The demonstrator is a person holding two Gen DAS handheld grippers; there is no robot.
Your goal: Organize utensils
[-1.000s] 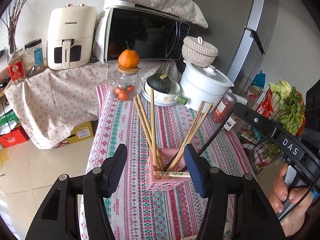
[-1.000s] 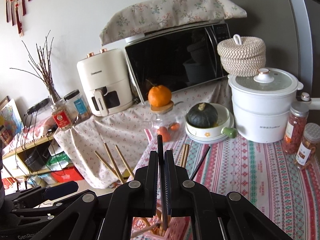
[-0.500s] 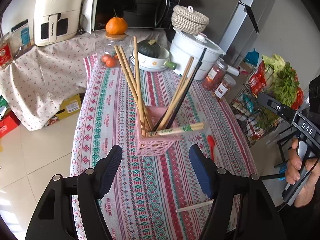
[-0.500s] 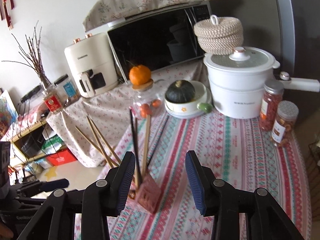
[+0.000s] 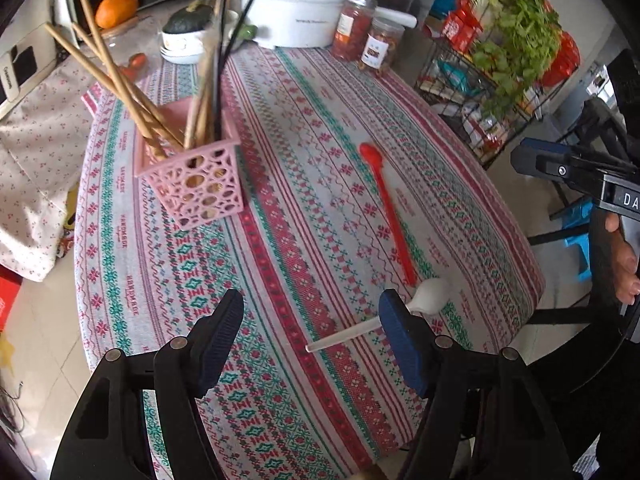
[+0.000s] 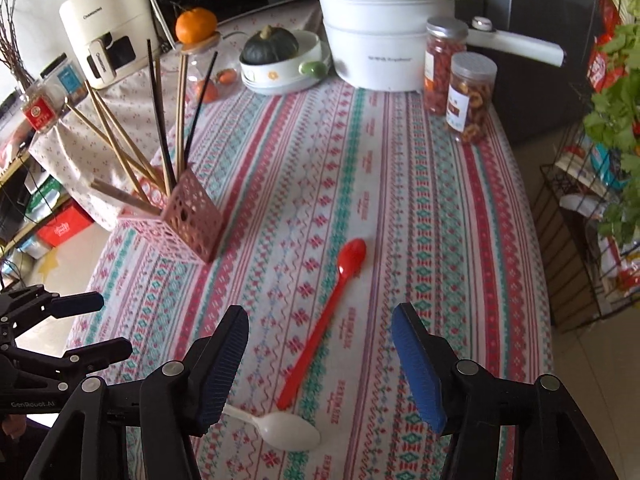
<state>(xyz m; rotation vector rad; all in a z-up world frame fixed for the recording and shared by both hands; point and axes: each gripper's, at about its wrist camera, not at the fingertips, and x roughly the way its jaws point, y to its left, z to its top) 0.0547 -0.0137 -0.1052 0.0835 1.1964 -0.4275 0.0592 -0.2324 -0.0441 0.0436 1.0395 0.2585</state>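
Note:
A pink lattice utensil holder point(image 5: 192, 176) stands on the patterned tablecloth point(image 5: 280, 240), filled with several wooden and black chopsticks point(image 5: 120, 80); it also shows in the right wrist view point(image 6: 184, 224). A red plastic spoon point(image 5: 386, 204) point(image 6: 324, 320) lies flat on the cloth. A white plastic spoon point(image 5: 430, 298) point(image 6: 280, 430) lies near the front edge. My left gripper point(image 5: 312, 344) is open and empty, above the white spoon's handle. My right gripper point(image 6: 320, 364) is open and empty, above the red spoon's handle.
A white pot point(image 6: 384, 36), two jars point(image 6: 460, 80), a bowl with a dark squash point(image 6: 276, 56) and a jar topped by an orange point(image 6: 196, 28) stand at the table's far end. A wire rack with greens point(image 5: 508, 60) stands right of the table.
The right gripper let go of a black chopstick in the holder and opened. Both grippers have pulled back from the holder toward the spoons at the table's near end.

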